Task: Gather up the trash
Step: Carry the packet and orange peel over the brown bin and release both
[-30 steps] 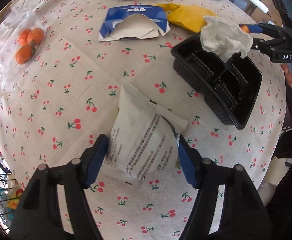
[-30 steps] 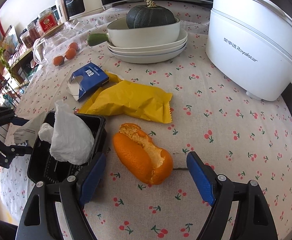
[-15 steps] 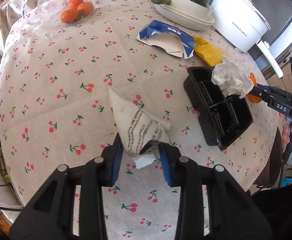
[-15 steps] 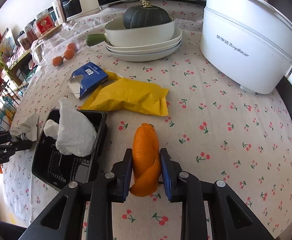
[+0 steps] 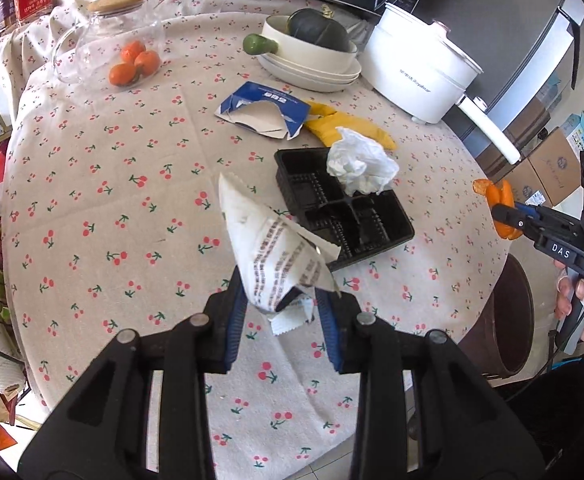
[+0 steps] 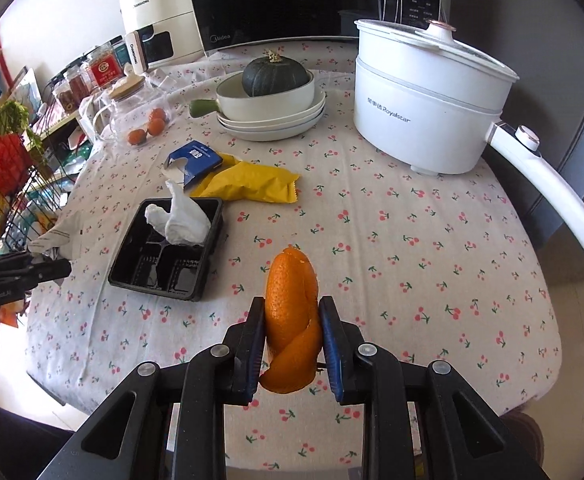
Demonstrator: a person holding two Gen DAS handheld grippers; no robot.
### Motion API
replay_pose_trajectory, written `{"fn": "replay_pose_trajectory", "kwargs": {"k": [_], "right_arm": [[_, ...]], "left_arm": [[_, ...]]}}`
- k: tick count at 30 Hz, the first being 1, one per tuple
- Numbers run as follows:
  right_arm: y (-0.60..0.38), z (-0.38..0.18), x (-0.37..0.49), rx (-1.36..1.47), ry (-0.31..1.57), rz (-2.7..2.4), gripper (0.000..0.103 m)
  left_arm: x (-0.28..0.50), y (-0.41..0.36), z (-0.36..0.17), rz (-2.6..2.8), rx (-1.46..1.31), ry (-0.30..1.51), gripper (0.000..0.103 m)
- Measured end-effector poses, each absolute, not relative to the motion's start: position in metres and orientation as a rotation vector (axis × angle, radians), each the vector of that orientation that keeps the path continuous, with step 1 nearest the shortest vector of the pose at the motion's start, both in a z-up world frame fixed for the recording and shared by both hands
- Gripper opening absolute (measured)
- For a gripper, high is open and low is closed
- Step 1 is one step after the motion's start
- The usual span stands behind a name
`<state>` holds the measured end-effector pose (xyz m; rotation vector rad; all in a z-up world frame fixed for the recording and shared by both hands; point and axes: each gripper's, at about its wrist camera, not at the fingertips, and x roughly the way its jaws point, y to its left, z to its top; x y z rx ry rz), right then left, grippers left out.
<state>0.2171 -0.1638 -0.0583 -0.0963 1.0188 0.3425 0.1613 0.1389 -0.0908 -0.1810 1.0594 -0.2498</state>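
Note:
My left gripper (image 5: pixel 282 312) is shut on a white printed wrapper (image 5: pixel 270 254) and holds it above the table's near edge. My right gripper (image 6: pixel 292 332) is shut on an orange peel (image 6: pixel 292 308), lifted above the cloth; it also shows in the left wrist view (image 5: pixel 502 210) past the table's right edge. A black plastic tray (image 5: pixel 344 216) holds a crumpled white tissue (image 5: pixel 362 166). A torn blue carton (image 5: pixel 266 110) and a yellow wrapper (image 6: pixel 252 186) lie behind the tray.
A brown bin (image 5: pixel 500 320) stands on the floor right of the table. A white electric pot (image 6: pixel 424 108), stacked bowls with a squash (image 6: pixel 274 104) and a glass jug with oranges (image 5: pixel 128 56) stand at the back. A wire rack (image 6: pixel 8 184) is at the left.
Both grippers closed on their items and lifted them off the cloth: the left took the white wrapper, the right took the orange peel and drew back toward the table's right edge.

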Motion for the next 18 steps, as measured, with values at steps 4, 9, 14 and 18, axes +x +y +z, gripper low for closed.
{"fn": "replay_pose_trajectory", "kwargs": {"k": [4, 9, 14, 18], "right_arm": [[-0.178, -0.042, 0.188, -0.081, 0.973, 0.344, 0.027], [-0.200, -0.034, 0.153, -0.043, 0.928, 0.329, 0.027], [-0.225, -0.035, 0.127, -0.021, 0.912, 0.299, 0.027], [-0.248, -0.039, 0.108, -0.012, 0.904, 0.267, 0.027]], "left_arm": [[0.148, 0.121, -0.079, -0.280, -0.175, 1.028, 0.036], [0.133, 0.091, -0.067, -0.328, -0.159, 0.993, 0.036], [0.118, 0.052, -0.062, -0.395, -0.098, 0.968, 0.036], [0.111, 0.019, -0.061, -0.452, -0.043, 0.955, 0.036]]}}
